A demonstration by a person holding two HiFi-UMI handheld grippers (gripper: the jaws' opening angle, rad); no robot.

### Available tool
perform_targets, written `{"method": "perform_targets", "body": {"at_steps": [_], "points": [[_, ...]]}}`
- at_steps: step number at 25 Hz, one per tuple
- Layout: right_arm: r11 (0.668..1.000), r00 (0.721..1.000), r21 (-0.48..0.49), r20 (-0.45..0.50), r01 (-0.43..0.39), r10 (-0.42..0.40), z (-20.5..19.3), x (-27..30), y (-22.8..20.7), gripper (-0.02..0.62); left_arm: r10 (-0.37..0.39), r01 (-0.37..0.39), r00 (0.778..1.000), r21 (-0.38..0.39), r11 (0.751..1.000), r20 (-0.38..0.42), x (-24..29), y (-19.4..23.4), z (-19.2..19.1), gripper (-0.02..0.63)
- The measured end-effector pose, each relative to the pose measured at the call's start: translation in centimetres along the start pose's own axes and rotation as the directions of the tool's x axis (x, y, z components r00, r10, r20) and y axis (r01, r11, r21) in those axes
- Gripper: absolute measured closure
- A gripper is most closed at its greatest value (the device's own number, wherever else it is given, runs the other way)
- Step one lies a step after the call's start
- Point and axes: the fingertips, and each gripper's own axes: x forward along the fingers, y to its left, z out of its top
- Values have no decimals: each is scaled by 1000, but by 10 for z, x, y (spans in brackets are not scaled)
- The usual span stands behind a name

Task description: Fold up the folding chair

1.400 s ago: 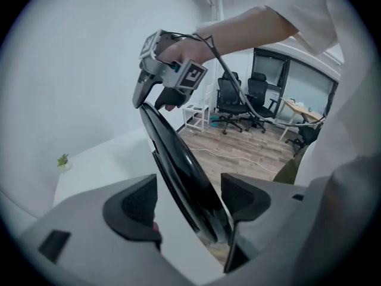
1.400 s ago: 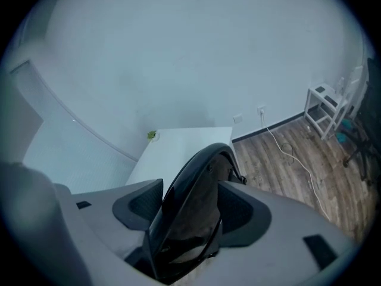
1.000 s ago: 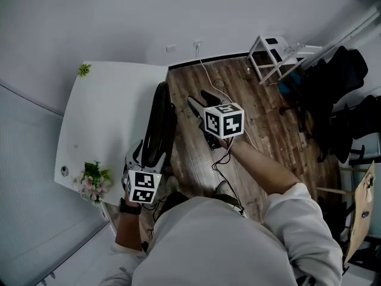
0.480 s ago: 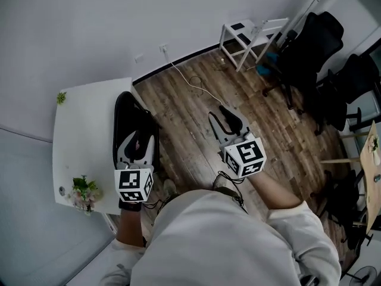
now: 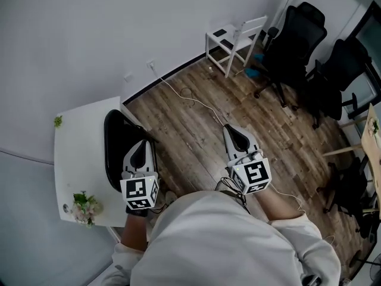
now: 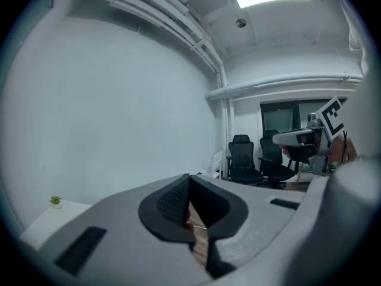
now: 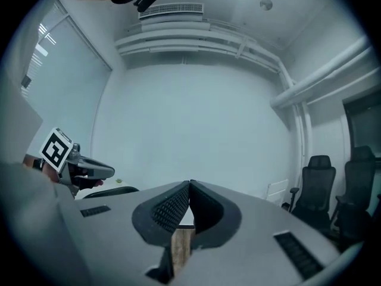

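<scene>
The black folding chair [image 5: 116, 154] stands folded flat, leaning against the edge of the white table [image 5: 77, 154] at the left of the head view. My left gripper [image 5: 144, 146] hovers just right of it, close to my body, its jaws shut with nothing between them; in the left gripper view [image 6: 189, 182] the pads meet. My right gripper [image 5: 233, 133] is held over the wooden floor, apart from the chair, also shut and empty [image 7: 190, 186]. A dark edge of the chair [image 7: 113, 191] shows low at the left of the right gripper view.
A flower pot [image 5: 85, 206] and a small green plant [image 5: 58, 121] sit on the table. A white cable [image 5: 190, 97] trails across the wooden floor. A white stool [image 5: 235, 37] and black office chairs [image 5: 297, 34] stand at the far right.
Both grippers have drawn back toward my body and risen, and their jaws have gone from open to shut. The left one has come off the chair's top edge.
</scene>
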Motion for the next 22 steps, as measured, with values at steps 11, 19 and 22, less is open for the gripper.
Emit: {"method": "perform_targets", "body": {"at_steps": [11,19,22], "points": [[999,1000,32,-15,21,-20,-16,-31,-16,583,-26,26,1000,22,999,7,3,-31,4,598],[999,1000,27,-17,22,-22,-18,-32,-18,583,-31,31,999,18,999,-7,2,-34,-2,598],[999,999,28,-21,26,-26,-19,-32,-19,583,-32,32,999,19,999,-13,3,-34,-3,598]]}}
